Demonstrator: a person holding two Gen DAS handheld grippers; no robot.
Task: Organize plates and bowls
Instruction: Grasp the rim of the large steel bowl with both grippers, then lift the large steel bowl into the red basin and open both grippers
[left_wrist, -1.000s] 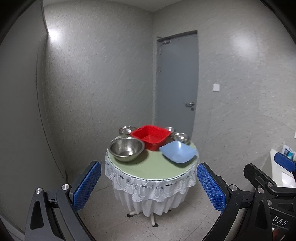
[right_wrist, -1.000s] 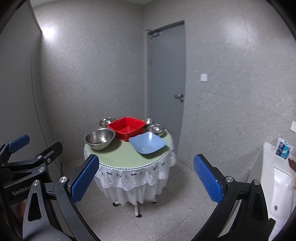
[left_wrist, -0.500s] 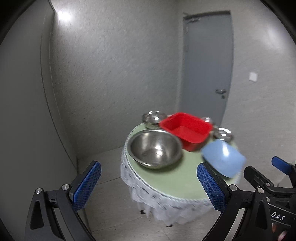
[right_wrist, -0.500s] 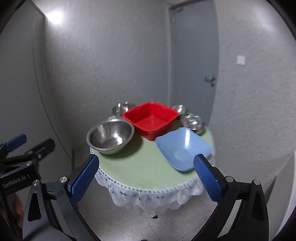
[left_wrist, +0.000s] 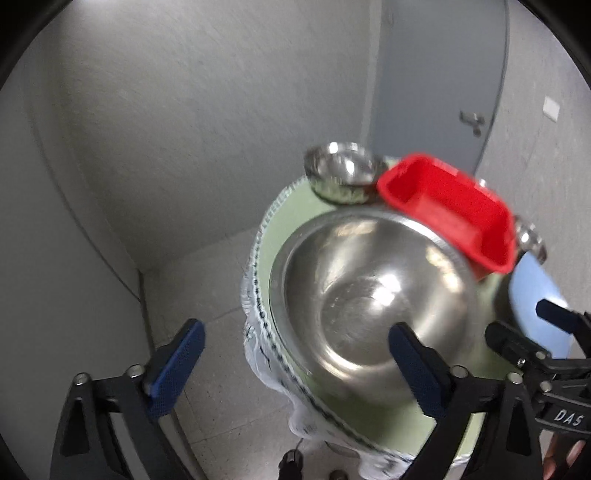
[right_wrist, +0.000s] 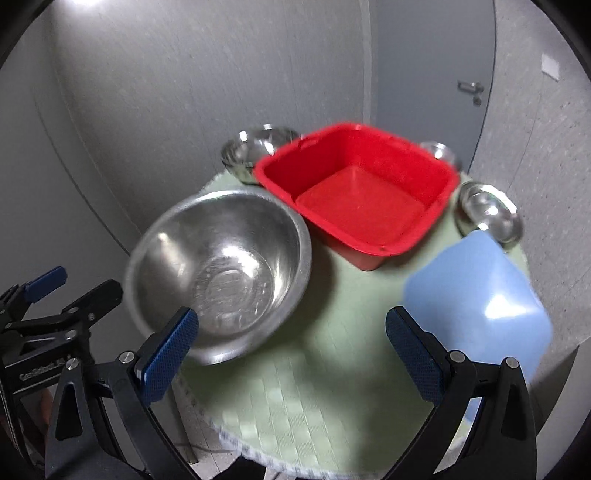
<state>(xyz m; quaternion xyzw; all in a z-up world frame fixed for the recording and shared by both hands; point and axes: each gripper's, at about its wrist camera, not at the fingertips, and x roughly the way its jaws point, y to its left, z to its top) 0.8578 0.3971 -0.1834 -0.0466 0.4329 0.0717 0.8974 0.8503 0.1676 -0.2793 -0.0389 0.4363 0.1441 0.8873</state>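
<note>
A round table with a green mat (right_wrist: 295, 387) holds a large steel bowl (right_wrist: 221, 269) at the left, a red square basin (right_wrist: 358, 195) behind it and a light blue square plate (right_wrist: 476, 306) at the right. Small steel bowls stand at the back left (right_wrist: 255, 151) and right (right_wrist: 487, 212). My left gripper (left_wrist: 293, 369) is open and empty, hovering at the large steel bowl's (left_wrist: 373, 295) near left rim. My right gripper (right_wrist: 291, 354) is open and empty above the table's front, between the bowl and the blue plate.
Grey walls close in behind the table, with a grey door (right_wrist: 432, 74) at the back right. Tiled floor (left_wrist: 207, 291) lies to the left of the table. A third small steel bowl (right_wrist: 437, 151) sits behind the red basin.
Both grippers have moved forward from across the room right up to the table. The dishes now fill both views. Both grippers stayed open.
</note>
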